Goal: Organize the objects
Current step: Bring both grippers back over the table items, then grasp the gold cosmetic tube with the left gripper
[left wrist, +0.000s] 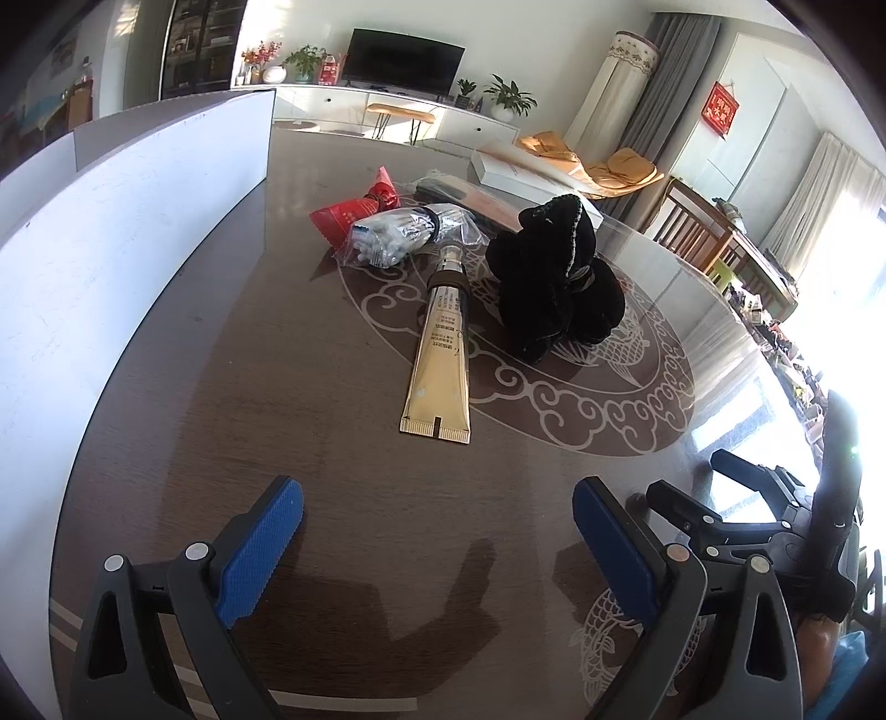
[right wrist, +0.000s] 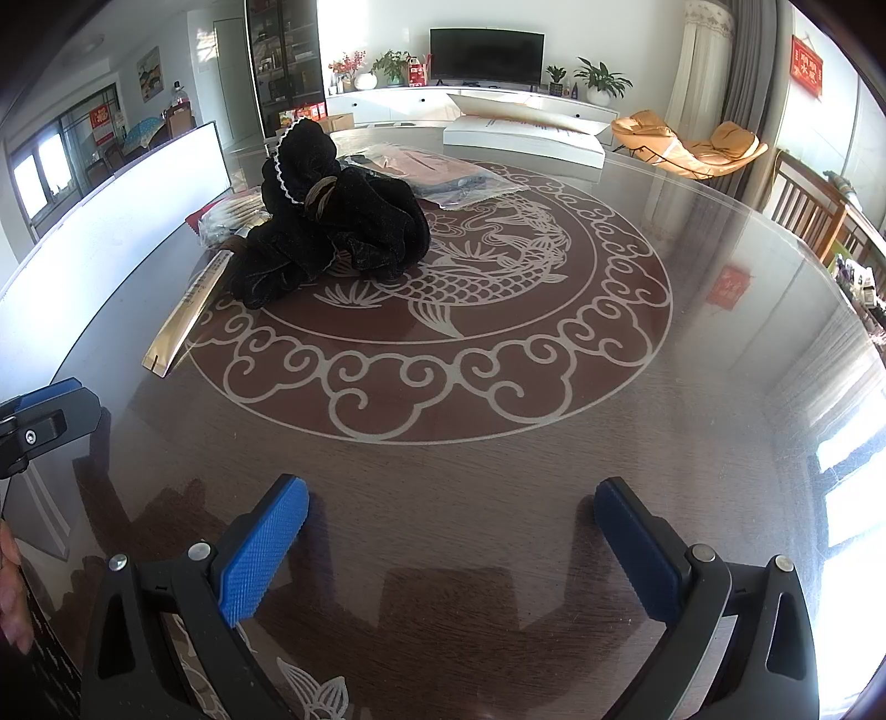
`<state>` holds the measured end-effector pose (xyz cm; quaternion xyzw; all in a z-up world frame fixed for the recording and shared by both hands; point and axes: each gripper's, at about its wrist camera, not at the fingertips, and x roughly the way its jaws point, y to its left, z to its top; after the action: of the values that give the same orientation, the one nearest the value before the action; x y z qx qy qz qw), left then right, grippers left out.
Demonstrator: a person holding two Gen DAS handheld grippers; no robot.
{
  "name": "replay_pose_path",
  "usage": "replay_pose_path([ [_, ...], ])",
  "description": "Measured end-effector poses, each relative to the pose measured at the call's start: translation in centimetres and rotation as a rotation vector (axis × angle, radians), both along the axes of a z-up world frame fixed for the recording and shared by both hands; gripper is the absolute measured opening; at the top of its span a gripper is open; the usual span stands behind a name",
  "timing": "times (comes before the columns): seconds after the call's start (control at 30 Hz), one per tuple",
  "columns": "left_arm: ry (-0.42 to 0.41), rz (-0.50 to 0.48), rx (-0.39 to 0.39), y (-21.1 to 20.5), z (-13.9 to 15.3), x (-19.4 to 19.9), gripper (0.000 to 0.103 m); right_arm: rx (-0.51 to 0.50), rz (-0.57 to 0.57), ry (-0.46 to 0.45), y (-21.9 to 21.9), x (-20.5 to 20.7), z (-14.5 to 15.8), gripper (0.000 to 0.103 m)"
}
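2 tongs [left wrist: 437,531] [right wrist: 451,531] gape; 1 gold tube [left wrist: 440,354], 1 black scrunchie [left wrist: 554,282].

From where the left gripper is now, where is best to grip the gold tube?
Probably the flat crimped tail of the gold tube: it lies flat, pointing toward the open left gripper. Come from this near end, fingers closing across the narrower body just above the tail.

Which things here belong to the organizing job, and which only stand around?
For the job: gold tube, black scrunchie, clear bag of small items, red packet, flat packaged item.

Just around: white box, television, yellow chair.
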<state>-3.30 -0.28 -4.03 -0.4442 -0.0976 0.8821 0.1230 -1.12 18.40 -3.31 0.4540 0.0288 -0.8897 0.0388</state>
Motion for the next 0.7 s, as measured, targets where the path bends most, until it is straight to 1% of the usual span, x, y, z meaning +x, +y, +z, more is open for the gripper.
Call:
replay_pose_path([
  [0.27, -0.018, -0.031, -0.014, 0.7, -0.3, -0.2, 0.099, 0.014, 0.000, 0.008, -0.2, 0.1, 0.1, 0.103],
  [0.37, -0.042, -0.054, 0.013, 1.0, -0.6, -0.9, 0.099, 0.022, 0.003, 0.012, -0.3, 0.2, 0.2, 0.103],
  [0.47, -0.041, -0.066, 0.002, 1.3, -0.4, -2.3, 0.099, 0.027, 0.003, 0.015, -0.4, 0.2, 0.2, 0.103],
  [0.5, -0.037, -0.066, -0.009, 1.4, -0.3, -2.9, 0.099, 0.029, 0.003, 0.016, -0.4, 0.2, 0.2, 0.103],
  [0.57, -0.034, -0.056, -0.056, 1.7, -0.1, -4.4, 0.099, 0.031, 0.001, 0.018, -0.4, 0.3, 0.2, 0.103],
  [0.63, -0.053, -0.038, -0.133, 2.2, -0.3, -6.3, 0.099, 0.030, 0.002, 0.019, -0.4, 0.3, 0.2, 0.103],
  [0.7, -0.091, -0.019, -0.218, 2.8, -0.9, -8.2, 0.099, 0.029, 0.003, 0.022, -0.4, 0.3, 0.3, 0.103],
])
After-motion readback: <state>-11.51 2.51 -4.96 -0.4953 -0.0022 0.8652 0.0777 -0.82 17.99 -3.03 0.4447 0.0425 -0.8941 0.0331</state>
